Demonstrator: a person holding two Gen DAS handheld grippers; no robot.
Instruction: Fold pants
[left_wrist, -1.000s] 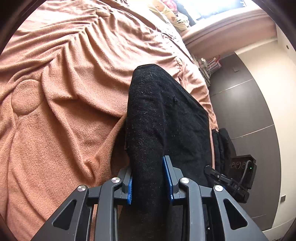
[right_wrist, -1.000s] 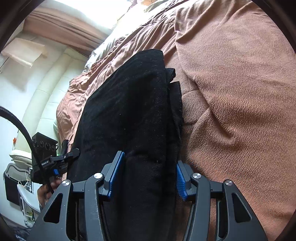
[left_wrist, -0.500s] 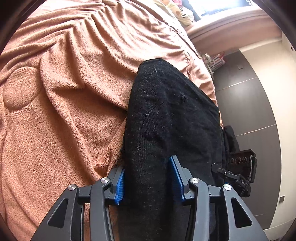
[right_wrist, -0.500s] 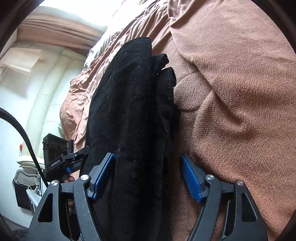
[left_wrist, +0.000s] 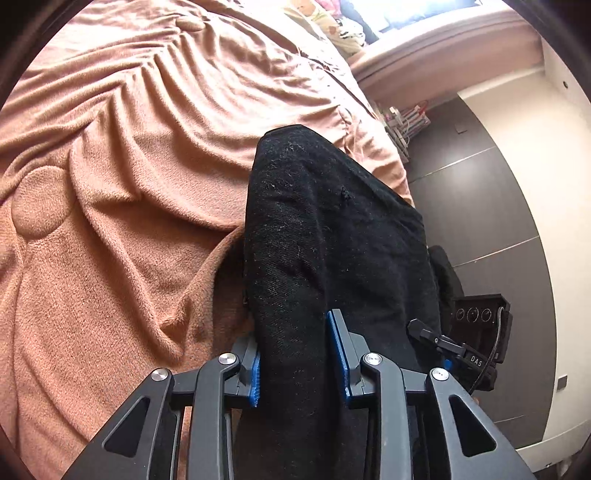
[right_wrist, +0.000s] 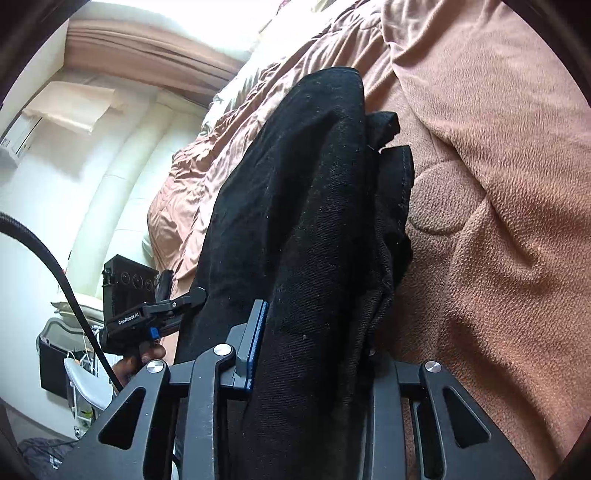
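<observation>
Closing left gripper (left_wrist: 299, 354) and right gripper (right_wrist: 314, 350), black pants (left_wrist: 332, 240) bunched between jaws.

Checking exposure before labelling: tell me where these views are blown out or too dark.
Left wrist view: window strip at the top is washed out, pants keep lint detail. Right wrist view: bright area at the top glares white; pants read near-black, folds hard to separate.

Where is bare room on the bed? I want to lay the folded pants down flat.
The blanket lies bare, though rumpled, to the left of the black pants in the left wrist view, and to their right in the right wrist view. The bed's edge by the dark cabinet is tight.
</observation>
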